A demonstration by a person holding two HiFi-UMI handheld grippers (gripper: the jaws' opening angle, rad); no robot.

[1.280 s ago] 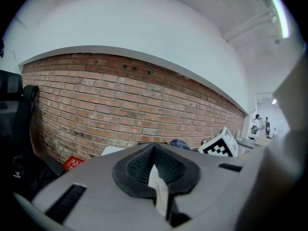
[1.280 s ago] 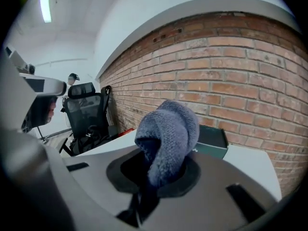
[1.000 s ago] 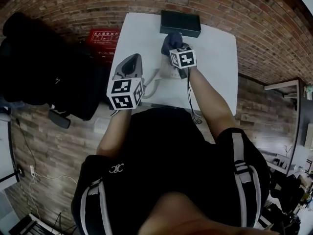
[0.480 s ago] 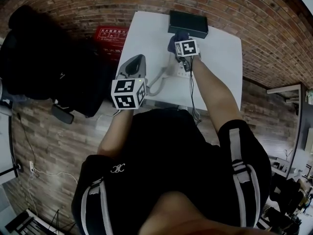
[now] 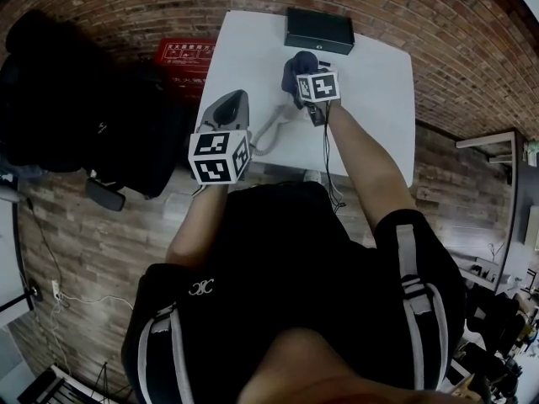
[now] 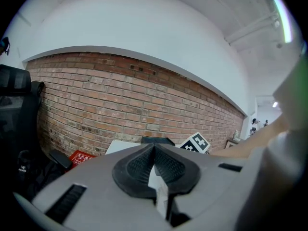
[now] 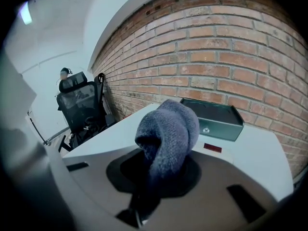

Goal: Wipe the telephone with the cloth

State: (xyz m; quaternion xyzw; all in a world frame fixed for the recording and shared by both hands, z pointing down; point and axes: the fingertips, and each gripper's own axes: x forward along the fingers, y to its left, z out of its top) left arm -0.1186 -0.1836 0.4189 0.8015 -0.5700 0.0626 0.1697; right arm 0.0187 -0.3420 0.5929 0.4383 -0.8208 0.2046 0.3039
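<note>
My right gripper (image 5: 303, 72) is shut on a dark blue cloth (image 5: 297, 64), which bulges out of its jaws (image 7: 168, 129). It hovers over the white telephone (image 5: 290, 112); the phone's top with a small red label (image 7: 212, 147) lies just beyond the cloth. A white cord (image 5: 266, 133) curls from the phone toward the table's left front. My left gripper (image 5: 234, 99) is raised at the table's left edge, level and pointing at the brick wall. Its pads (image 6: 139, 165) meet at the tips; a thin white strip shows between them lower down, and I cannot tell what it is.
A dark metal box (image 5: 318, 30) (image 7: 211, 117) stands at the far edge of the white table (image 5: 379, 99), against the brick wall. A red box (image 5: 181, 53) and a black office chair (image 5: 67, 99) stand on the floor to the left.
The right gripper with the cloth slid toward the dark box, then back a little over the phone. The left gripper has hardly moved.
</note>
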